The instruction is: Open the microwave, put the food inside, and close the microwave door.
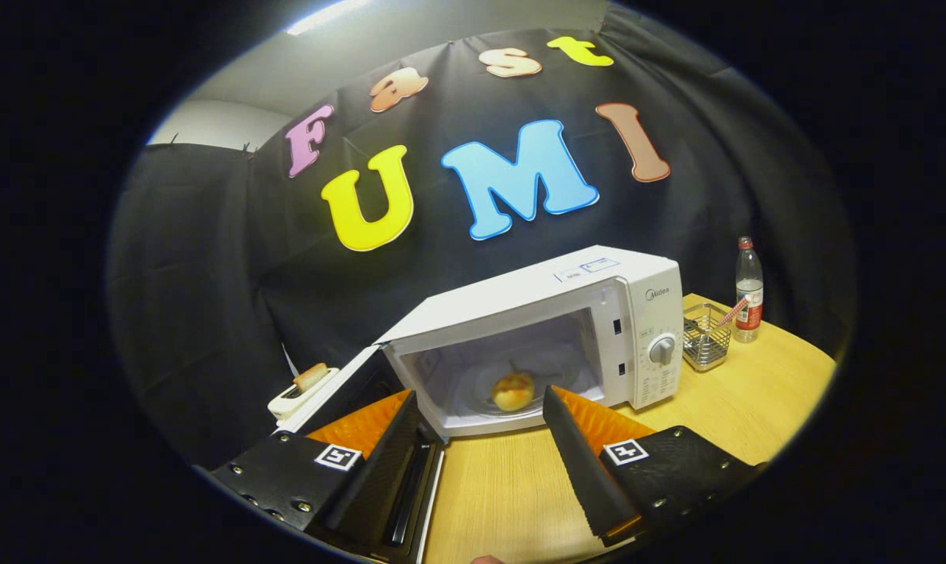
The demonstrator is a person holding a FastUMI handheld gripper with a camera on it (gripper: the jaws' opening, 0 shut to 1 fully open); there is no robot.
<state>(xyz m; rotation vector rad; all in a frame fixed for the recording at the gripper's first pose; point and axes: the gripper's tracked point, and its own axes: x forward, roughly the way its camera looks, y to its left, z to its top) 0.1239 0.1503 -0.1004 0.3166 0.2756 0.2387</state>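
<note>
One round piece of food [513,391] sits on the glass plate inside the white microwave [583,313], whose door [379,439] hangs open. "Midea" is printed above its dial. The gripper [481,415] has fingers spread wide, holding nothing. On the wooden table [739,407], near its far edge, stand one wire basket [706,338] and one bottle [749,290].

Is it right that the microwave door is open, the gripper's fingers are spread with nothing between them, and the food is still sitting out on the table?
Not quite. The gripper view shows the food already inside the microwave, on its glass plate, not out on the table. The rest holds: the door is swung open, and the gripper is open, its fingers spread with nothing between them.
</note>
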